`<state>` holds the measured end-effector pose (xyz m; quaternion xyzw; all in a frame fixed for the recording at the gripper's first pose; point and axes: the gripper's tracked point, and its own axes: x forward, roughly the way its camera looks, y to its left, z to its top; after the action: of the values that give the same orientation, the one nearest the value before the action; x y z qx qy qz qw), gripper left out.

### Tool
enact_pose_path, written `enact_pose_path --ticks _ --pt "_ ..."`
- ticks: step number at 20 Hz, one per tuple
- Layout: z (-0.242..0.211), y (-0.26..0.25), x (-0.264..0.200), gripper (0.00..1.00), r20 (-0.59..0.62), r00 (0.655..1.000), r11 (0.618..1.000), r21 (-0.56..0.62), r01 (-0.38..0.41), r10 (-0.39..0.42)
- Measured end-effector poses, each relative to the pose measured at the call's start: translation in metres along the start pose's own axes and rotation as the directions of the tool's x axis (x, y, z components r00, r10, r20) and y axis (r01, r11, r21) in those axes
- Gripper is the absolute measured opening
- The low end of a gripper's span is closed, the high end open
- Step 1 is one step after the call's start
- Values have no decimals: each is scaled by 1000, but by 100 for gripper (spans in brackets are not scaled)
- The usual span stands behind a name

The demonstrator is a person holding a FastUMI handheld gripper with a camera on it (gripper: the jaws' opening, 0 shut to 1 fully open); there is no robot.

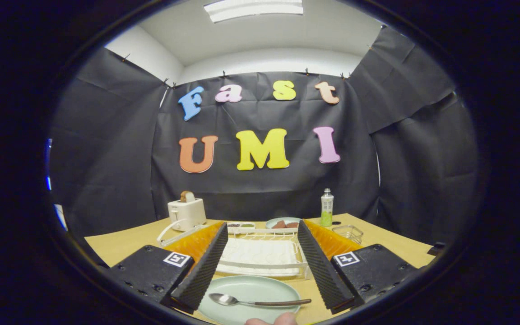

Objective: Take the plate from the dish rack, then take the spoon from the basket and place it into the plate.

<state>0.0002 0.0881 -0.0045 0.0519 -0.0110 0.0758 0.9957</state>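
A pale green plate lies on the wooden table between my two fingers, close to me. A metal spoon with a dark handle rests across the plate, bowl to the left. My gripper stands open, its fingers spread wide on both sides of the plate and touching nothing. Just beyond the plate sits the white dish rack, with no plate in it. A fingertip of a person's hand shows at the near rim of the plate.
A white toaster with bread stands at the back left. Behind the rack lie a small tray and a plate with brown food. A bottle and a clear glass container stand at the back right.
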Motion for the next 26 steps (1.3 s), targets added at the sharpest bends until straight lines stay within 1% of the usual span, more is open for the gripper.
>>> enact_pose_path --ticks 3,5,8,11,16,26 --pt "1 7 -7 100 26 999 1000 17 -21 21" --pt "4 3 -11 100 52 999 1000 0 -18 18" --pt "-7 0 -14 100 22 999 999 26 -27 27" --pt "-13 -13 -15 100 7 1000 998 60 -16 16" --pt "-13 -21 -17 100 9 1000 998 56 -12 11" --pt "-23 -8 -15 100 -27 999 998 34 -46 47"
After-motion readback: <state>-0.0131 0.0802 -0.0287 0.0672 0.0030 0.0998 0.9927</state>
